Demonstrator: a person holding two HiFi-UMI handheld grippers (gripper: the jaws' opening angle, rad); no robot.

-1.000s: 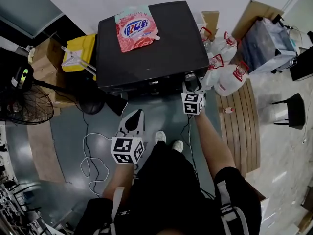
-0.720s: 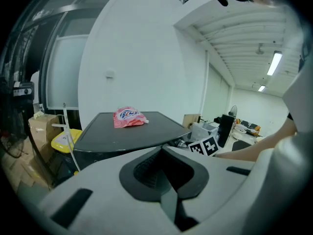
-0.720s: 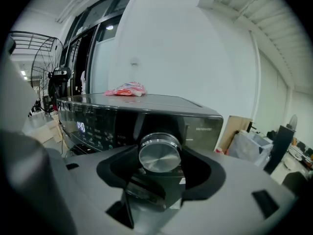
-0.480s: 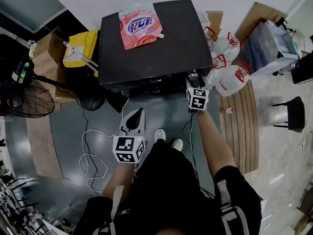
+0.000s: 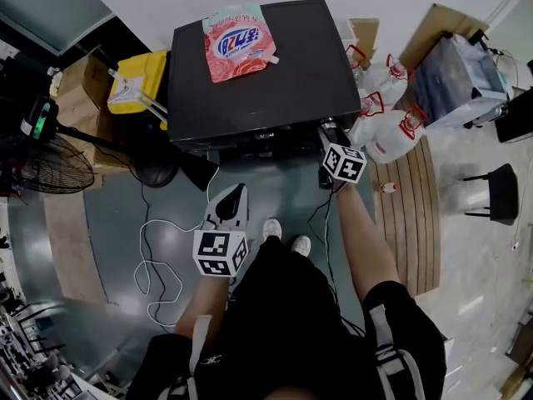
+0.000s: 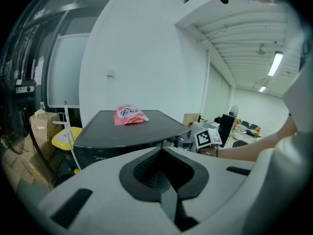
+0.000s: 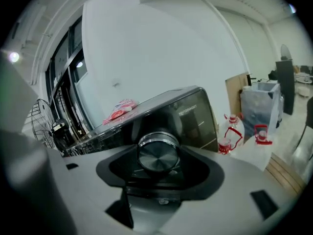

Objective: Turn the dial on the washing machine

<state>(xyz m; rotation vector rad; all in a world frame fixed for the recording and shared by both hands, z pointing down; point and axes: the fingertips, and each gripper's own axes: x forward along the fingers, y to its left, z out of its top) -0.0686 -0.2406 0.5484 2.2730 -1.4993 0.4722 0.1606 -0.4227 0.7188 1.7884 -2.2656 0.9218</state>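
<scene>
Right gripper [image 5: 327,130] is at the front panel of the washer [image 5: 291,73], near its right end. In the right gripper view the jaws are clamped on the dial [image 7: 157,153], which fills the gap between them. The washer looks tilted in that view, so I judge the gripper is rolled partway through a turn.

Left gripper [image 5: 234,195] is clenched on nothing and held low, well back from the washer.

Risks:
- The dial face looks smooth and metallic, so the pads may slip and rotate without it.
- Twisting off-axis could pull the jaws off the rim.
- I can't read the markings, so overshooting the setting is possible.
</scene>
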